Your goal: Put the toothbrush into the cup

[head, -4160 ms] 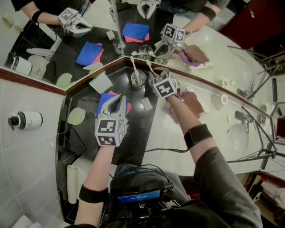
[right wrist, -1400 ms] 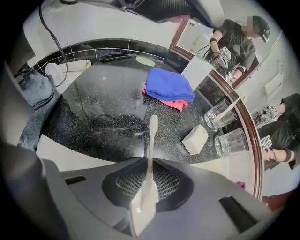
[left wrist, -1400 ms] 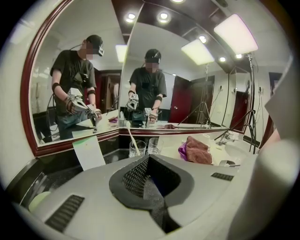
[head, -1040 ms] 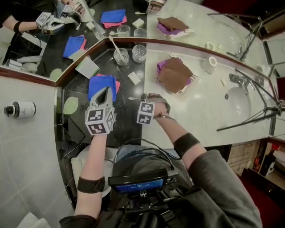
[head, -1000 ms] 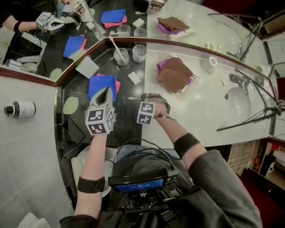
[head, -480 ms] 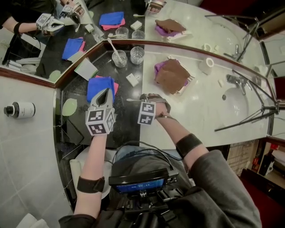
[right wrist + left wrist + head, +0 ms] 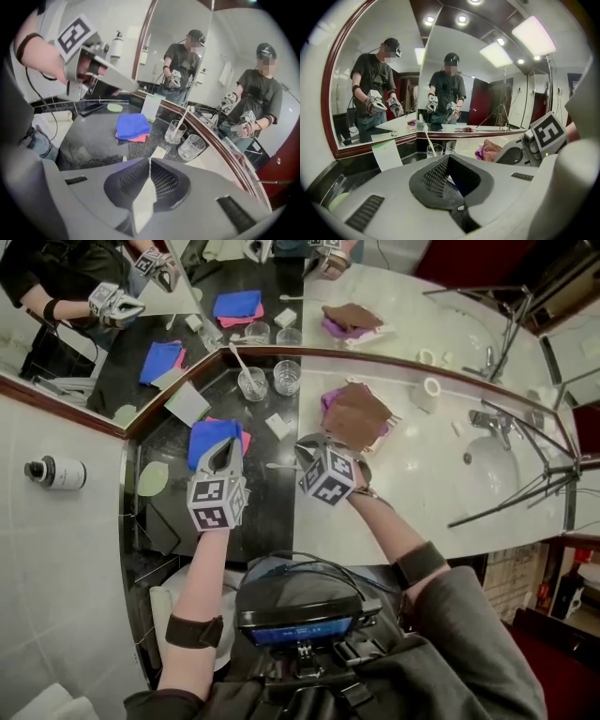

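- Fingers [image 7: 165, 182] of the right gripper [image 7: 150, 165] have just been closing, and now they pinch the slim white toothbrush [image 7: 143, 202] by its handle. The grab is made!
- That toothbrush looks lifted off the black speckled stone counter [image 7: 267, 512], poking out sideways from the jaws, well apart from the glasses.
- The target, I'd say, is the empty clear glass cup [image 7: 287, 377] by the mirror corner.
- Its neighbour, a second clear glass cup [image 7: 251, 384], already has a white brush [image 7: 241, 360] standing in it.
- The left gripper [image 7: 226, 442] hovers over the folded blue cloth [image 7: 204, 435], jaws pressed together on nothing.
- Progress: the pick-up is done. What's left is the carry to the cup, tipping the brush upright and letting go.
- A small white block [image 7: 277, 426] lies between the right gripper and the cups, so mind it on the way.
- A crumpled brown cloth [image 7: 358, 413] sits off on the white side.
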The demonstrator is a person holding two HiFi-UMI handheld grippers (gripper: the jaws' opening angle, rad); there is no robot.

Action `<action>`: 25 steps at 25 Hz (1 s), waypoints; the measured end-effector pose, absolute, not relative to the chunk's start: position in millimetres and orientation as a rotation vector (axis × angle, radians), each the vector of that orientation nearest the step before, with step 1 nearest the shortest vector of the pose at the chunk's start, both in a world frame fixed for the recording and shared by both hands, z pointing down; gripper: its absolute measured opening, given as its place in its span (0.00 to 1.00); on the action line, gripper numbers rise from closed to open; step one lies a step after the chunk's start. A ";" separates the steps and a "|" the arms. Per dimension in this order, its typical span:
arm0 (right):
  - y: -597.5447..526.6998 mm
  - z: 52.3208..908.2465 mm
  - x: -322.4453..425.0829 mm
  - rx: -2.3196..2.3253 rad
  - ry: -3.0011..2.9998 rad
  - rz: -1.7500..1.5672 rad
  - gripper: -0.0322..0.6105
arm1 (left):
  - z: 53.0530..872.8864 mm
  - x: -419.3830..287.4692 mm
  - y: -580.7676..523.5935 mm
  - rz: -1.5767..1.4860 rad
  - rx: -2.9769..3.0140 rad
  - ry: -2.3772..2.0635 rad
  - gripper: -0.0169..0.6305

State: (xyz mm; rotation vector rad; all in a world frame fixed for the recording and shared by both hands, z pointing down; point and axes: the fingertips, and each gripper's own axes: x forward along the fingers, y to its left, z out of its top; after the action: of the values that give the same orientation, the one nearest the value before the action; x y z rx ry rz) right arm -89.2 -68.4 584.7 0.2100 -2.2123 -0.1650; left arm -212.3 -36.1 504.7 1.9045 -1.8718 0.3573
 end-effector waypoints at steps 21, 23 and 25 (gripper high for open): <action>-137.6 487.3 44.3 0.944 -2.593 0.563 0.08 | 493.5 -208.2 -20.0 0.353 1.918 -1.860 0.03; -138.7 485.9 58.6 0.993 -2.598 0.610 0.08 | 494.2 -205.2 -19.8 0.346 1.920 -1.850 0.03; -138.3 487.7 68.9 1.020 -2.593 0.625 0.08 | 494.4 -202.8 -20.0 0.343 1.926 -1.842 0.03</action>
State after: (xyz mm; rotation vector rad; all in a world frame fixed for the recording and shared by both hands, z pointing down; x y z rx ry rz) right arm 68.9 -138.3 487.7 1.0205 -2.5929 0.6252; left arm -202.8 -20.0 494.4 1.9264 -1.8424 0.3434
